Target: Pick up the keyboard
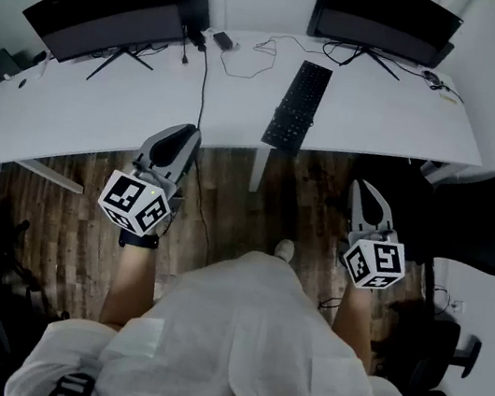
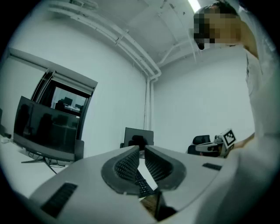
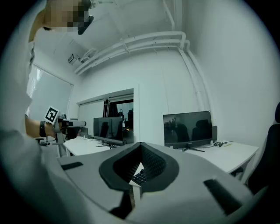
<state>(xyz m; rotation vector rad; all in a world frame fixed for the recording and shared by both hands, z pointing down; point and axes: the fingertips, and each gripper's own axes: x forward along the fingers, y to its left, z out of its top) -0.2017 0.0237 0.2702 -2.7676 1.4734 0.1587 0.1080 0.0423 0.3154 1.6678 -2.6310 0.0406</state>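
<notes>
The black keyboard (image 1: 298, 106) lies lengthwise on the white desk (image 1: 386, 112), its near end at the desk's front edge. Both grippers are held level over the wooden floor, short of the desk. My left gripper (image 1: 183, 131) is shut and empty, below and left of the keyboard. My right gripper (image 1: 361, 187) is shut and empty too, below and right of it. In the left gripper view the closed jaws (image 2: 141, 150) frame a strip of keyboard (image 2: 142, 186). In the right gripper view the keyboard (image 3: 140, 176) shows behind the shut jaws (image 3: 140, 145).
A monitor (image 1: 108, 21) stands at the desk's left and another (image 1: 385, 18) behind the keyboard. Cables (image 1: 243, 61) trail across the desk. A white desk leg (image 1: 257, 168) is under the front edge. Black office chairs (image 1: 480, 224) crowd the right side.
</notes>
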